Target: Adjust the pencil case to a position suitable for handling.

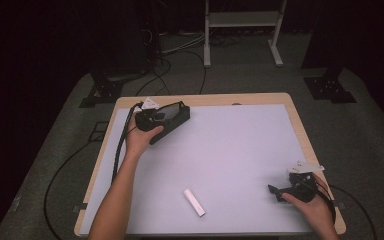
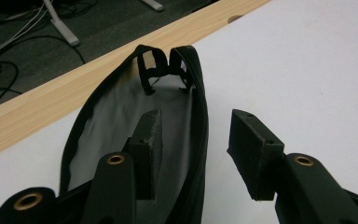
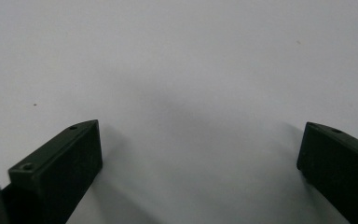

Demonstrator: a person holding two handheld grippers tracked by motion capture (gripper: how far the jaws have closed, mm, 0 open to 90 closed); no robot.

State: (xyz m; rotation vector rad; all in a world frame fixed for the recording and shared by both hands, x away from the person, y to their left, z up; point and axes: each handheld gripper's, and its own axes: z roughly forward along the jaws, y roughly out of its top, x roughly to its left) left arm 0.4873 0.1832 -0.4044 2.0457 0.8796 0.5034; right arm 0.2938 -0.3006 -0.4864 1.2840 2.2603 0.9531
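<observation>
One black pouch [image 2: 121,107] with a grey lining lies at the left claw [image 2: 193,144], near the far left corner of the tabletop [image 1: 240,145]. In the left claw's own view, one pad [image 2: 147,149] sits inside the pouch's open mouth, against the lining, while the other pad [image 2: 254,149] stands outside, clear of the pouch's black edge. There is a gap between that outer pad and the edge, so the claw is released, with only the near side of the pouch between its halves. Two short black loops mark the pouch's far end, beyond the claw's tips, just short of the tabletop's wooden border [image 2: 51,102].

In the high view the pouch [image 1: 172,115] stretches to the right of the left claw [image 1: 152,120], and the left hand [image 1: 140,140] holds the claw from behind.

A small white stick [image 1: 194,202] lies well apart from the left claw, toward the near edge, between both claws and closer to the right one.

The right claw [image 3: 200,154] hangs released and wide over bare white surface, with nothing between its pads. In the high view it [image 1: 280,192] sits near the tabletop's near right corner, in the right hand [image 1: 315,207].
</observation>
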